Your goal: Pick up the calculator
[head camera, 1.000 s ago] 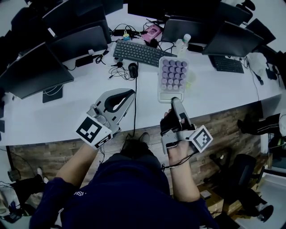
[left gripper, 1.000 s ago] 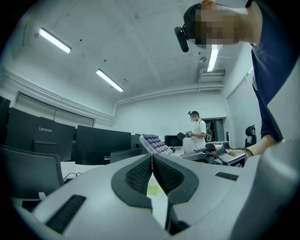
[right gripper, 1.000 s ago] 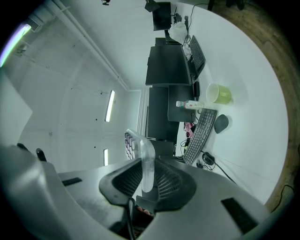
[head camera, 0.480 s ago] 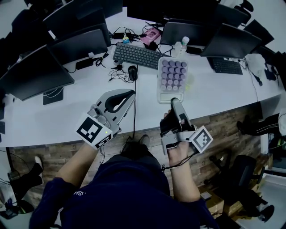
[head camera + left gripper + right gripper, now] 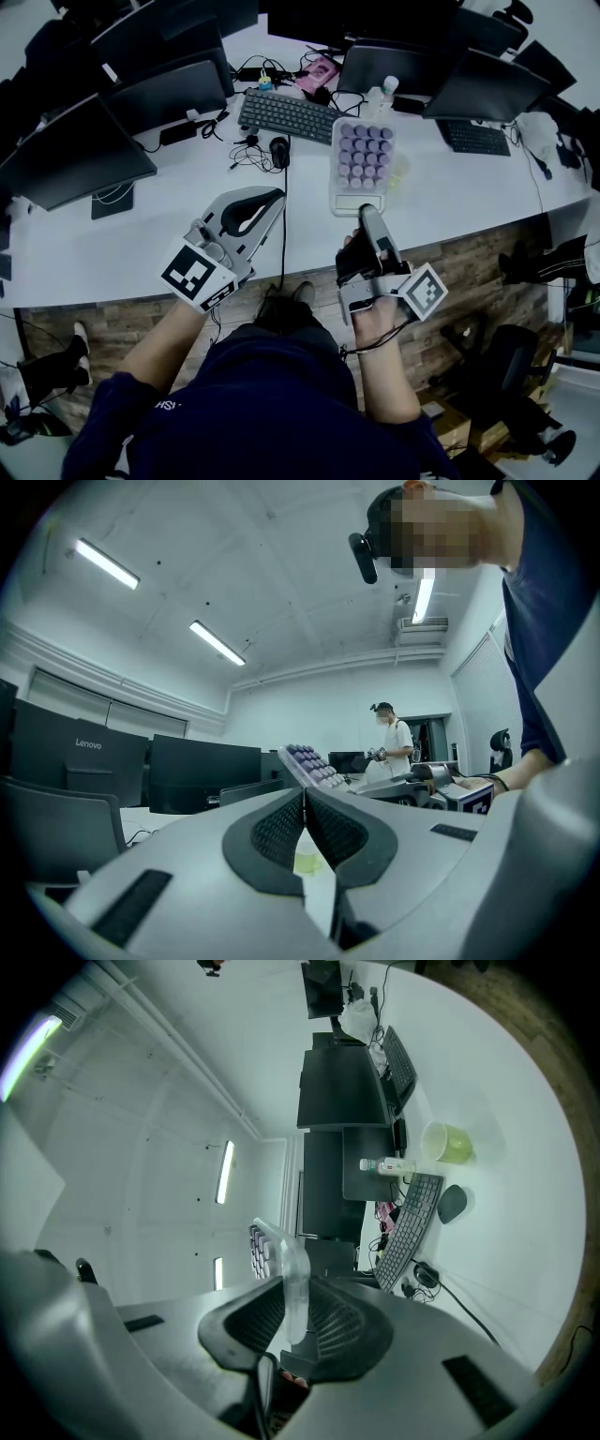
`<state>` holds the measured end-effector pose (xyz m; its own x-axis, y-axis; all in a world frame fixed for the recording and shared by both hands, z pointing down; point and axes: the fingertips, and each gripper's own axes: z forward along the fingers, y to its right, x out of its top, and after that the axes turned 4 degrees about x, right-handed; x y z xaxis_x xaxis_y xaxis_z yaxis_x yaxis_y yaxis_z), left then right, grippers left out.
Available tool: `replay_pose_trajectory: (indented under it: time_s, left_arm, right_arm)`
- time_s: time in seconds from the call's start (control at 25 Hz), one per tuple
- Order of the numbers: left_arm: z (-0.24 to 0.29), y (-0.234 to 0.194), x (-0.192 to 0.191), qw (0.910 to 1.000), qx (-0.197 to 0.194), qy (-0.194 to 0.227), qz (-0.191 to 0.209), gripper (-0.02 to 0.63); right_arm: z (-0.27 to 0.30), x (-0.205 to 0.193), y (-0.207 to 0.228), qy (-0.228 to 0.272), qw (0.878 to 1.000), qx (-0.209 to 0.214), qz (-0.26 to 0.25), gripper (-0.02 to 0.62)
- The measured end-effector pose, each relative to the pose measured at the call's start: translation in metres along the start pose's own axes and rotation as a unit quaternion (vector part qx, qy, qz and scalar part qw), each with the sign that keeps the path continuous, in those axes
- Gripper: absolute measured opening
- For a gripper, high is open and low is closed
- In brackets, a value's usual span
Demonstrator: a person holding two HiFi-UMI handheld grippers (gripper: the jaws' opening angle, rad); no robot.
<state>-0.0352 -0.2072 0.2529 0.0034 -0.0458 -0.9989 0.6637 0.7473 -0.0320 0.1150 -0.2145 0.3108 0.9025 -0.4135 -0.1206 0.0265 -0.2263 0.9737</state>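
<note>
The calculator (image 5: 363, 155), white with rows of purple keys, is held off the white desk (image 5: 141, 234) by its near edge. My right gripper (image 5: 368, 212) is shut on that edge; in the right gripper view the thin pale edge (image 5: 293, 1279) stands clamped between the two dark pads, with the keys (image 5: 257, 1241) beyond. My left gripper (image 5: 277, 196) hovers over the desk's front edge to the left, shut with nothing in it; its pads (image 5: 281, 829) meet at the tips. In the left gripper view the calculator (image 5: 314, 764) shows tilted off to the right.
On the desk behind lie a black keyboard (image 5: 291, 111), a mouse (image 5: 279, 148) with tangled cable, a pale green cup (image 5: 401, 169), a bottle (image 5: 380, 94) and a second keyboard (image 5: 476, 136). Dark monitors (image 5: 75, 150) line the back. A person (image 5: 392, 742) stands far off.
</note>
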Motion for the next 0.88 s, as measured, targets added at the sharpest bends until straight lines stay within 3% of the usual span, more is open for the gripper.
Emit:
replay_pose_trajectory:
  time_s: [0.88]
  left_arm:
    - [0.0022, -0.0004, -0.0003, 1.0000, -0.001, -0.001, -0.006, 0.034]
  right_arm:
    - [-0.0003, 0.0000, 0.0018, 0.001, 1.000, -0.003, 0.007, 0.081]
